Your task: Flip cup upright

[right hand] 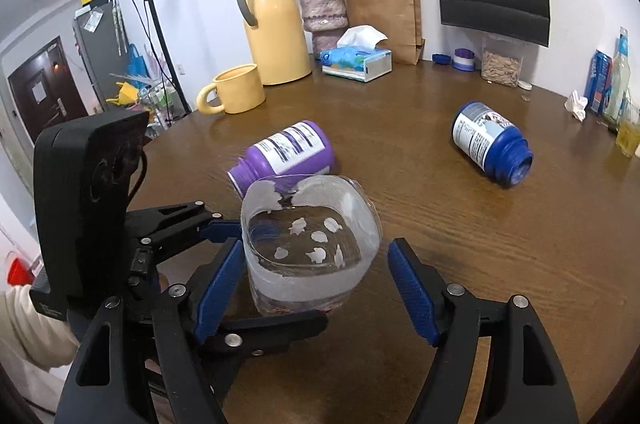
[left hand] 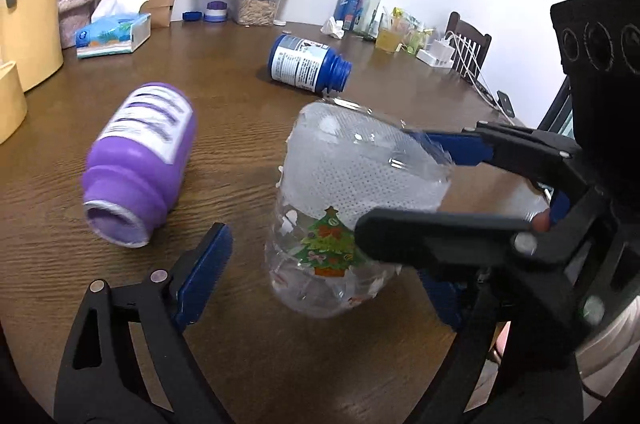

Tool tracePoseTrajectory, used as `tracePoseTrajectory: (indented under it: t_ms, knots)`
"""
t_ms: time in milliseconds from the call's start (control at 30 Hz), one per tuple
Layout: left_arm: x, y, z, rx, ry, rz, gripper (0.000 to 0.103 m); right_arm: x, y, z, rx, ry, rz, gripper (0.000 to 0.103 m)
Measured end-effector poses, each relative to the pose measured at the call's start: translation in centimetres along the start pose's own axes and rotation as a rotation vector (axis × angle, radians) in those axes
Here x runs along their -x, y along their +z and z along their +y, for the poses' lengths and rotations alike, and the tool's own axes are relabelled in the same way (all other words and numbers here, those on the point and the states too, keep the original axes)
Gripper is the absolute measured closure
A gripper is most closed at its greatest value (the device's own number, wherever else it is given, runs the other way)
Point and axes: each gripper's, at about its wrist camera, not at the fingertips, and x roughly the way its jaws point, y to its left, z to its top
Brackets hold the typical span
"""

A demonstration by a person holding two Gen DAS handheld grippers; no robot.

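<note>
The cup (left hand: 344, 208) is clear plastic with a white band and a Christmas tree sticker. It stands tilted on the brown table (left hand: 248, 112), mouth up. In the right wrist view the cup (right hand: 308, 248) shows its open mouth. In the left wrist view my left gripper (left hand: 316, 276) is wide open, with the cup between its fingers. My right gripper reaches in from the right there, its fingers (left hand: 460, 148) on either side of the cup. In the right wrist view my right gripper (right hand: 316, 288) is open around the cup, and the left gripper's fingers (right hand: 224, 224) come in from the left.
A purple bottle (left hand: 140, 164) and a blue bottle (left hand: 308, 64) lie on their sides on the table. Farther back stand a yellow jug (right hand: 272, 32), yellow mug (right hand: 236, 90), tissue box (right hand: 356, 60), paper bag (right hand: 384, 8), jars and drinks.
</note>
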Motion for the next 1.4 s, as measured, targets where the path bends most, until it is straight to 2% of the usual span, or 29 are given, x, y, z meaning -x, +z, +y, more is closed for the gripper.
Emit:
tracePoseTrajectory:
  t_ms: [100,400,533,633,800,1000,1100,1267,1400]
  knots:
    - [0.5,-0.4,0.3,0.003,0.01,-0.004,0.016,0.1,-0.3,0.3,-0.004,0.005,-0.001,0.024]
    - [1.6,-2.2,-1.2,-0.025,-0.066,-0.017,0.016,0.2,-1.3,0.4,0.002,-0.056,0.03,0.024]
    - [1.7,-2.4,-2.1,-0.043,-0.075,-0.011,0.016,0.7,-1.8,-0.3,-0.005,-0.081,0.033,0.024]
    - [2.2,-2.6,-2.4,-0.057,-0.067,-0.022,0.012,1.1,-2.0,-1.1,-0.026,-0.105,0.027,0.024]
    - [2.7,-2.7,-1.9,-0.023,-0.04,-0.034,0.012,1.8,-2.3,-2.2,-0.065,-0.117,0.013,0.024]
    - [3.5,-2.6,-1.8,-0.008,-0.004,-0.048,0.012,2.5,-2.5,-1.5,-0.051,-0.113,0.0,0.024]
    - [4.4,-2.7,-1.4,0.029,0.034,-0.056,0.012,3.3,-2.9,-1.2,-0.051,-0.121,-0.006,0.024]
    - [7.2,-3.3,-1.3,0.095,0.197,-0.112,0.012,5.5,-3.8,-0.9,-0.06,-0.161,-0.028,0.024]
    - [10.1,-4.5,-2.7,0.111,0.37,-0.186,0.012,7.8,-4.9,-0.2,-0.083,-0.267,-0.07,0.024]
